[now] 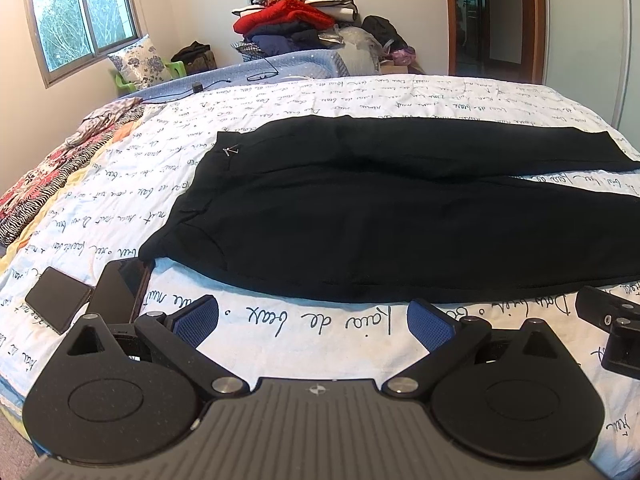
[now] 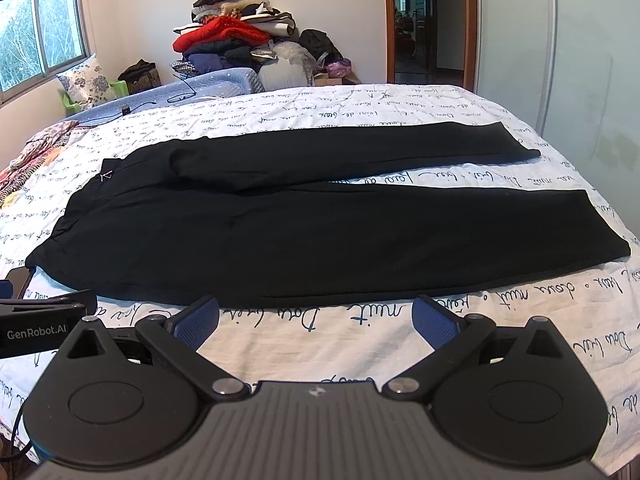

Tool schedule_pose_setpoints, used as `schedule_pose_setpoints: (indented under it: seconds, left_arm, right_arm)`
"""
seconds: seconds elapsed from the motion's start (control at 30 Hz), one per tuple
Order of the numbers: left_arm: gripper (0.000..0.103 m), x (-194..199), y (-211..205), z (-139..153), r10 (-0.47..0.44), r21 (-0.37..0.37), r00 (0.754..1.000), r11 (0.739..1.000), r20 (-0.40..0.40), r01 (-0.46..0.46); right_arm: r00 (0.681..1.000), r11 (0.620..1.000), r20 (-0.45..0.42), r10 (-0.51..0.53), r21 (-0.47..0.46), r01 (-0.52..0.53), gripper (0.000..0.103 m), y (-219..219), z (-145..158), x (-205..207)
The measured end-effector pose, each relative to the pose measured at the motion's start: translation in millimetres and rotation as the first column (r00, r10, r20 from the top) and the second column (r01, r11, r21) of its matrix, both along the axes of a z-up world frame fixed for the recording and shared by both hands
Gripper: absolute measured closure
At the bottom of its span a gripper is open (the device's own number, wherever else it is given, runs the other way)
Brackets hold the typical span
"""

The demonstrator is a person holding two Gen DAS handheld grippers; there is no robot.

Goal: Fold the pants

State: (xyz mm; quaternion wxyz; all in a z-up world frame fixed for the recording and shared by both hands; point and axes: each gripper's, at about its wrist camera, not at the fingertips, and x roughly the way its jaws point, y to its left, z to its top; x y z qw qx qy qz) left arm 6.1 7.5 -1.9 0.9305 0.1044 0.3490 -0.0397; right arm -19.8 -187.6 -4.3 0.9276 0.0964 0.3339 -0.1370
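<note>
Black pants (image 1: 360,208) lie flat on the bed (image 1: 304,332), waistband to the left and both legs running right. In the right wrist view the pants (image 2: 320,232) show both cuffs at the right, the legs slightly apart. My left gripper (image 1: 313,322) hovers open over the quilt just short of the pants' near edge, blue pads (image 1: 198,320) wide apart and holding nothing. My right gripper (image 2: 315,320) is open too, near the middle of the near leg's edge. Part of the right gripper (image 1: 612,328) shows at the right edge of the left wrist view.
Two dark phones (image 1: 58,298) lie on the quilt left of the left gripper, near the waistband corner. A patterned blanket (image 1: 52,172) lies bunched at the bed's left. A clothes pile (image 1: 296,16) stands behind the bed, with a cable (image 1: 200,88) on the far edge.
</note>
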Motion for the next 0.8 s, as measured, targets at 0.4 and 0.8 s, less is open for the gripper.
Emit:
schedule_pose_setpoints:
  seconds: [0.4,0.8]
  left_arm:
    - [0.0,5,-4,1,-0.014,0.009,1.0,1.0,0.009,0.013]
    - [0.0,18,-4,-1,-0.004,0.016,1.0,1.0,-0.003,0.004]
  right_arm:
    - [1.0,1.0,-0.001,0.006,-0.002,-0.006,0.0,0,1,2]
    - [0.999,0.999,0.006,0.047,0.011,-0.047,0.0,-1,1,12]
